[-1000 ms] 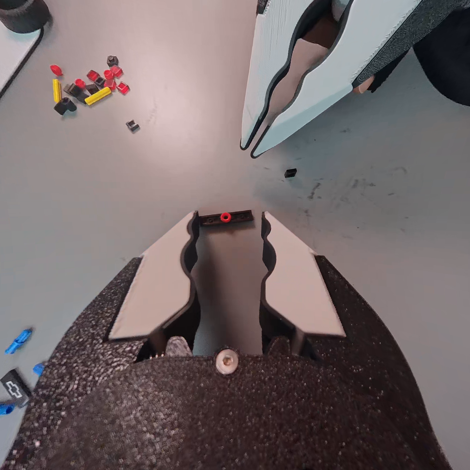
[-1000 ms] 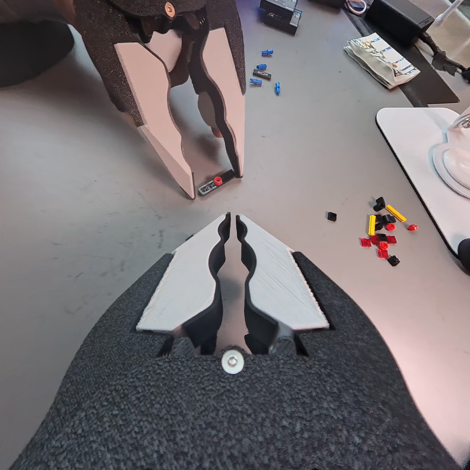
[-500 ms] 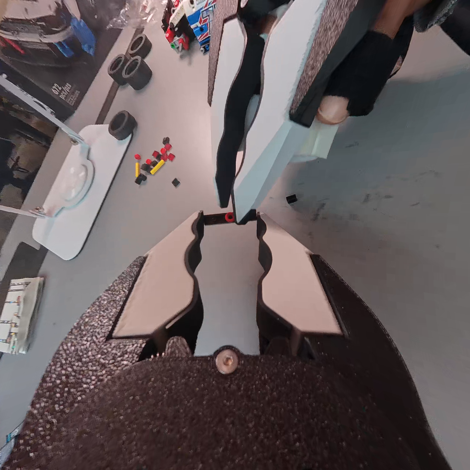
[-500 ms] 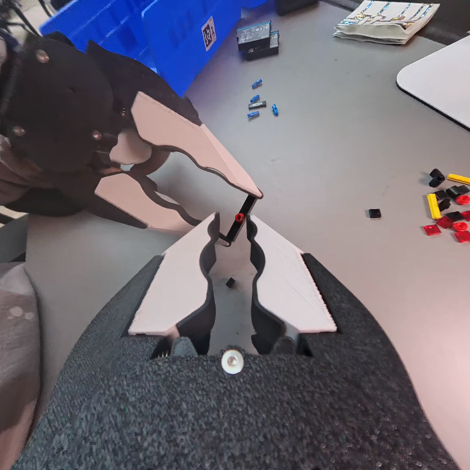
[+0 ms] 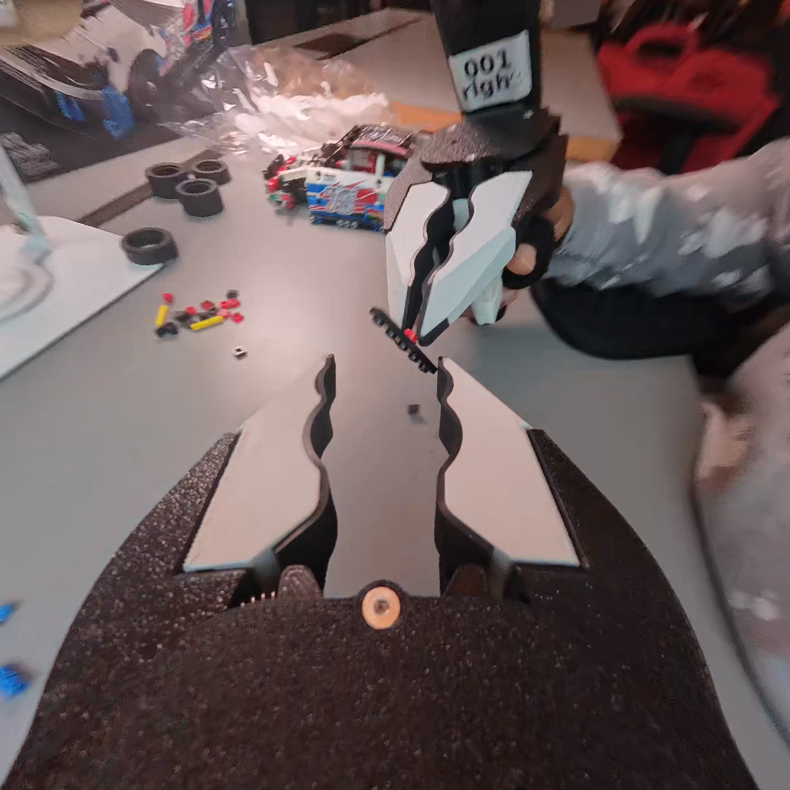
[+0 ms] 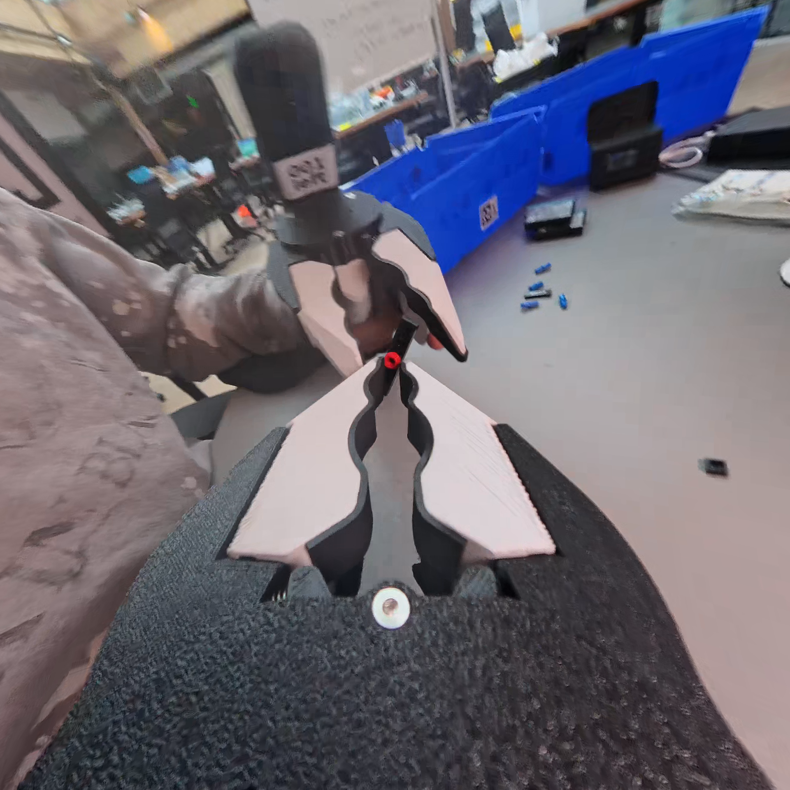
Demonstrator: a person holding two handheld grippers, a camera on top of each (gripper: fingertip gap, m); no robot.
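Moved: since a second ago, both grippers have lifted off the grey tabletop (image 5: 299, 273), carrying the thin black studded plastic strip (image 5: 402, 342) up with them.
Surroundings: black rubber tyres (image 5: 188, 188), scattered red, yellow and black bricks (image 5: 201, 312), toy race car (image 5: 342, 188).
Left gripper (image 5: 384, 367): jaws wide apart; right fingertip (image 5: 442, 372) touches the strip's end.
Right gripper (image 6: 391, 376): clamped on the strip beside its red stud (image 6: 392, 360).
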